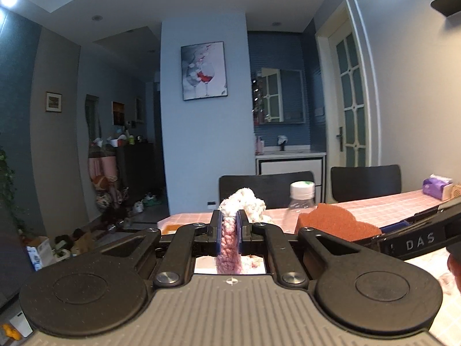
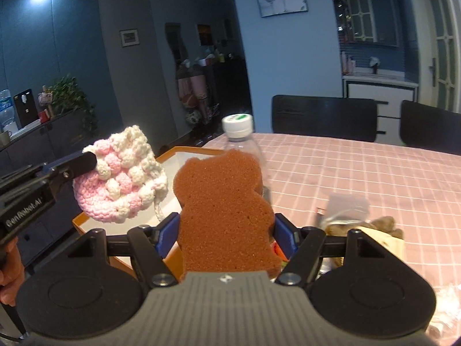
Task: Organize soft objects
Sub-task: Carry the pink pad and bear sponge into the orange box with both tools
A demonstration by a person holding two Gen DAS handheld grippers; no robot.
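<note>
A clear bottle (image 2: 242,141) stands on the pink checked tablecloth (image 2: 360,170), 2 dark chairs (image 2: 324,116) behind.

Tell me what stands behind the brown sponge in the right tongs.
Behind the brown sponge, a clear plastic bottle with a white cap rises above its top edge on the pink checked tablecloth. The sponge covers the bottle's lower body and base.
</note>
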